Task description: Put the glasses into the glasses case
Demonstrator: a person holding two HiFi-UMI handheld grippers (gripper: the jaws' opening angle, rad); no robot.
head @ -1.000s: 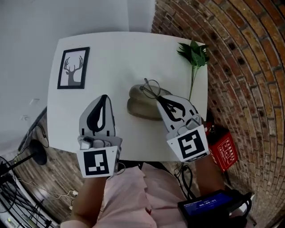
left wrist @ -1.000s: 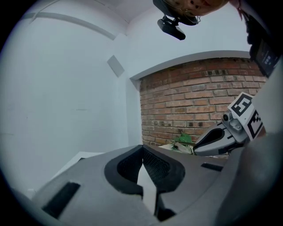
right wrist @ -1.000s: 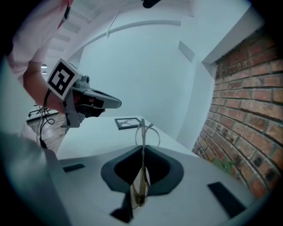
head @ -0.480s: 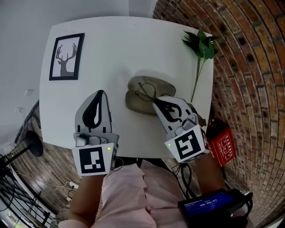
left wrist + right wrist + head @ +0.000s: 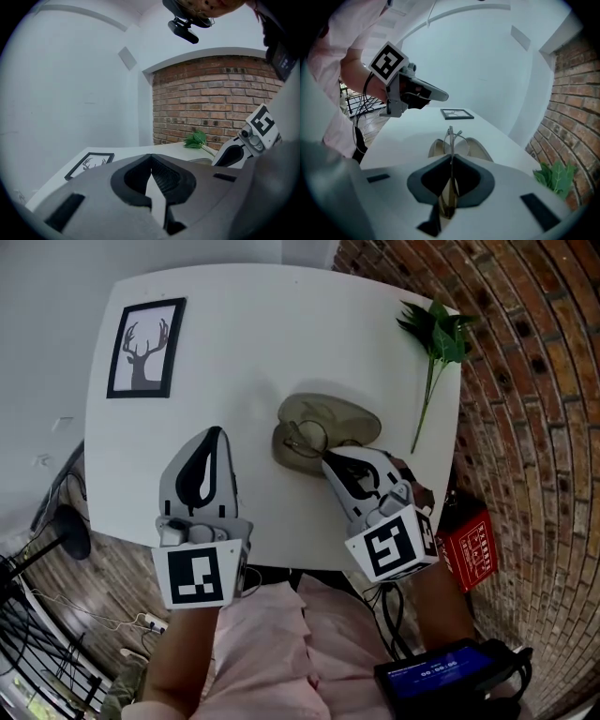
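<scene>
Since the earlier frame, we are bringing the right tool (image 5: 326, 461) lower. The thin wire-rimmed round glasses (image 5: 307, 437) it carries are now hanging low over the near half of the open beige clamshell glasses case (image 5: 361, 418), no longer above its far edge.

In the head view, the case is lying on the white table (image 5: 262, 324), and we cannot tell whether the lenses are touching the lining yet. The left tool (image 5: 215, 433) is hovering just left of it.

In the left gripper view, the left tool (image 5: 151, 157) is sitting pressed together on nothing, pointing past the black-framed deer picture (image 5: 89, 165).

In the right gripper view, the right tool (image 5: 451, 161) is pinching the glasses (image 5: 451, 137) by the frame, edge-on, with the case (image 5: 478, 149) directly beyond. We are judging the placement nearly done: what remains is settling them inside, letting go and closing the lid.
</scene>
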